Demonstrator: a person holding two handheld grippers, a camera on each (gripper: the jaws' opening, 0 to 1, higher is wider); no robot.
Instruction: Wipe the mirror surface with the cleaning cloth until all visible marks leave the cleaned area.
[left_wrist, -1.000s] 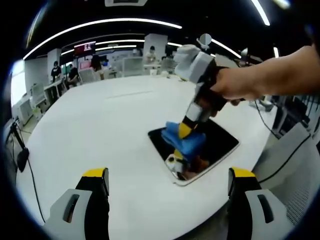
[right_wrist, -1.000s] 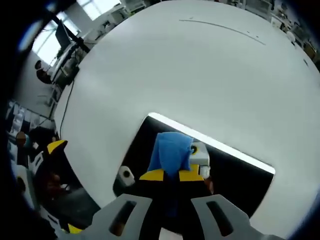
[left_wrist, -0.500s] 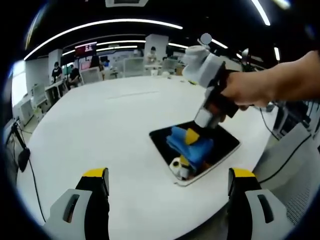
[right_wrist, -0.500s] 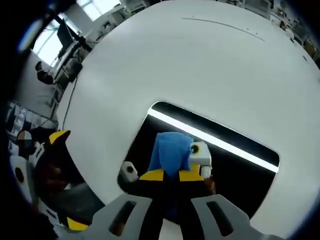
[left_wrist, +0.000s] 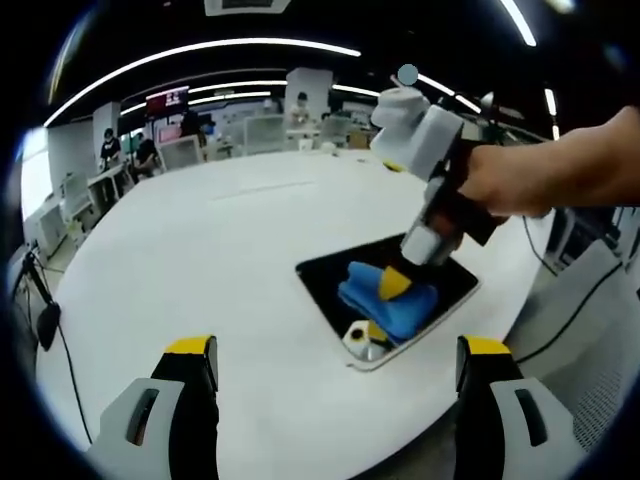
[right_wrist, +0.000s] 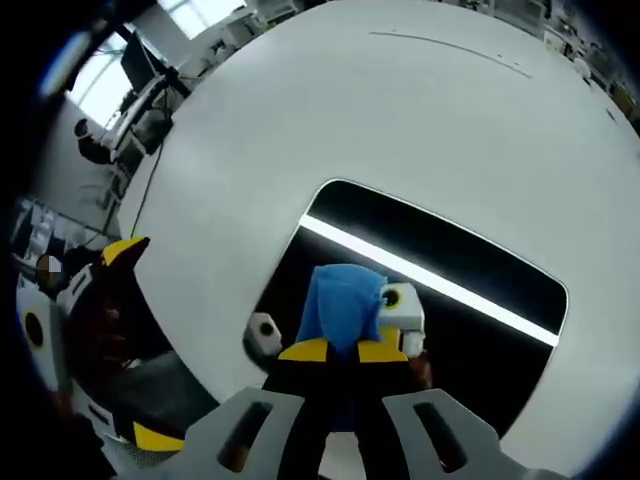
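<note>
Here my right claw (right_wrist: 342, 352) is clenched on the blue cleaning cloth (right_wrist: 343, 303), its yellow-tipped jaws pinching the bunched fabric and pressing it down onto the dark mirror (right_wrist: 500, 290), which lies flat on the round white table (right_wrist: 400, 120) near its edge. From the left gripper view I see the same cloth (left_wrist: 385, 295) sitting on the mirror (left_wrist: 325, 280) under my right claw (left_wrist: 395, 283), with my hand (left_wrist: 500, 180) wrapped round its body. My left claw (left_wrist: 335, 360) hangs released above the table (left_wrist: 200, 260), its jaws spread wide and gripping nothing, short of the mirror.
</note>
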